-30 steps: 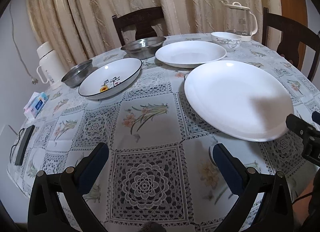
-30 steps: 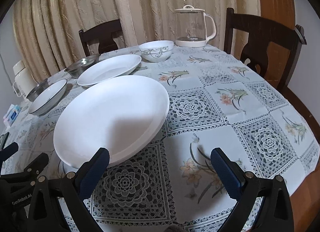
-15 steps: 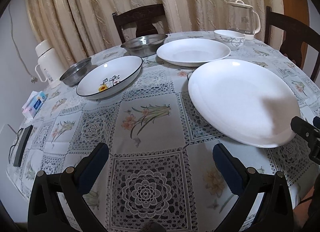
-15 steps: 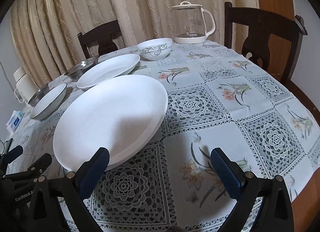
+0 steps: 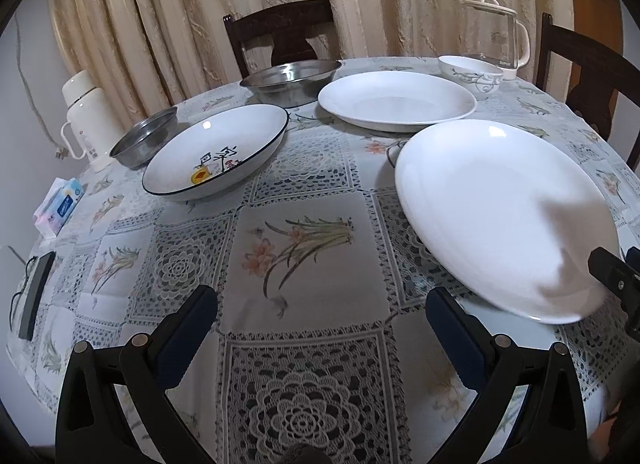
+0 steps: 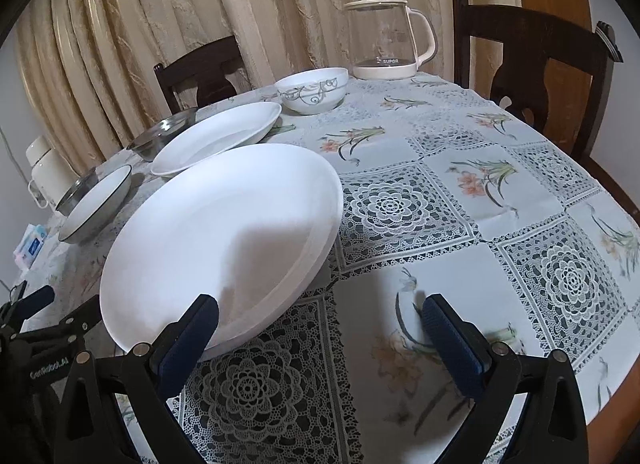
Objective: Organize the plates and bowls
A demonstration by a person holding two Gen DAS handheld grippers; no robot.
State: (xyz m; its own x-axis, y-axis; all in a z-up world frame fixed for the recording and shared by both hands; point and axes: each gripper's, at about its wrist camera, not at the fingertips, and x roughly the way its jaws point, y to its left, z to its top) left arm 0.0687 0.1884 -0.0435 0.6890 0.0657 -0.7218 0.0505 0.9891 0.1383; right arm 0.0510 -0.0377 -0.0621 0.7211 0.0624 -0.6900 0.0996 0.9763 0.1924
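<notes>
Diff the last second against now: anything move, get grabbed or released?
Both tools drifted slightly forward over the table; the views shift a little. Left tool and right tool are open as before, holding nothing. The big white plate, second white plate, painted dish, steel bowls and patterned bowl stayed put.

We see our left gripper [image 5: 321, 316] at the bottom of its frame: matte black angular arms, silver screws at the joints, dark blue textured fingers [image 5: 188, 330]. Our right gripper [image 6: 320, 318] matches; white lettering marks the black body at lower left.
</notes>
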